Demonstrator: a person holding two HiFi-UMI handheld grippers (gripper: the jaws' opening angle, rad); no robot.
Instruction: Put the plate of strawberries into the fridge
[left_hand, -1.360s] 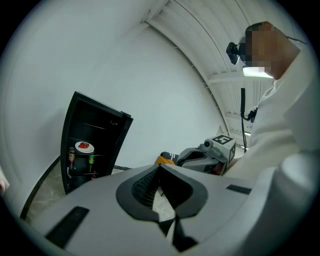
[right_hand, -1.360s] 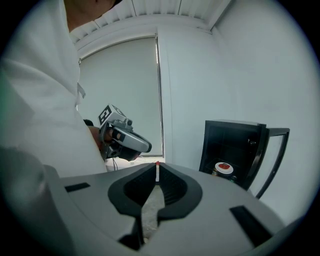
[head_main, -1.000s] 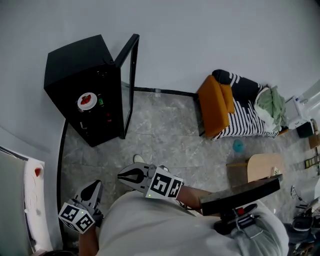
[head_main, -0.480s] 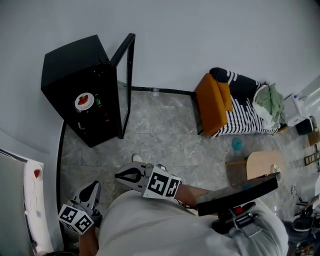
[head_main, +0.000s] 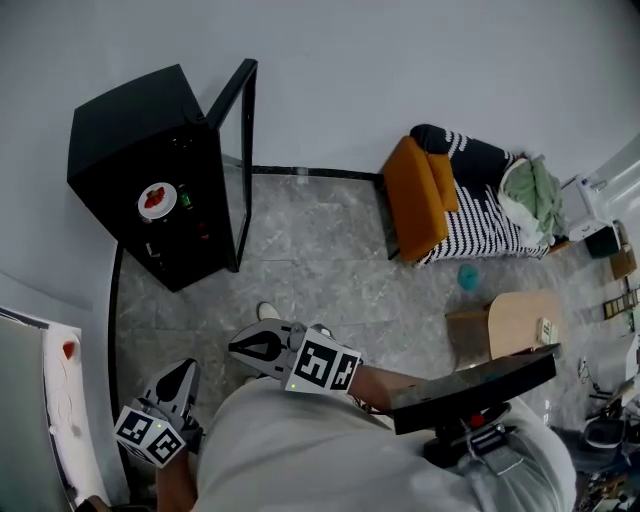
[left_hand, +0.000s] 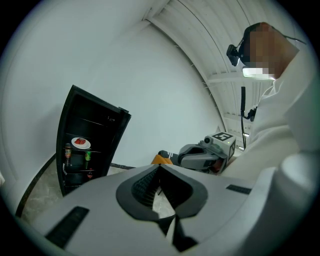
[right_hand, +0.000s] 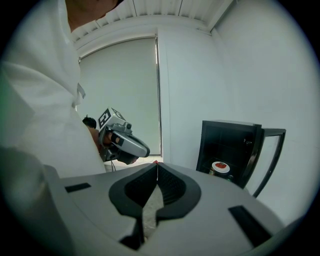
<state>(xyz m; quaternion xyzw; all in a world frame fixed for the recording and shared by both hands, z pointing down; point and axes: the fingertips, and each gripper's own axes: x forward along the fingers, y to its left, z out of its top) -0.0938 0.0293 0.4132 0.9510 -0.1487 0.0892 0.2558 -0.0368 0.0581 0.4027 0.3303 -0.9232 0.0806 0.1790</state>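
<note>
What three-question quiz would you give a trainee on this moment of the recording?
1. True or false: the fridge door stands open.
2. Where is the plate of strawberries? A on top of the fridge; B on a shelf inside it; C hung on its door.
3. Fill in: the left tool and right tool are both ____, holding nothing.
Key: 1 true; 2 B; 3 shut.

Room surroundings: floor furniture and loose items.
An orange cushion (head_main: 420, 205) adjoined a black-and-white striped mattress (head_main: 478, 228) near the base of the white wall (head_main: 400, 70). A green cloth (head_main: 530, 195) lay bunched on the mattress. A small teal object (head_main: 468, 276) sat on the grey marble-pattern floor (head_main: 320, 270), between the mattress and a light wooden stool (head_main: 520, 322).
</note>
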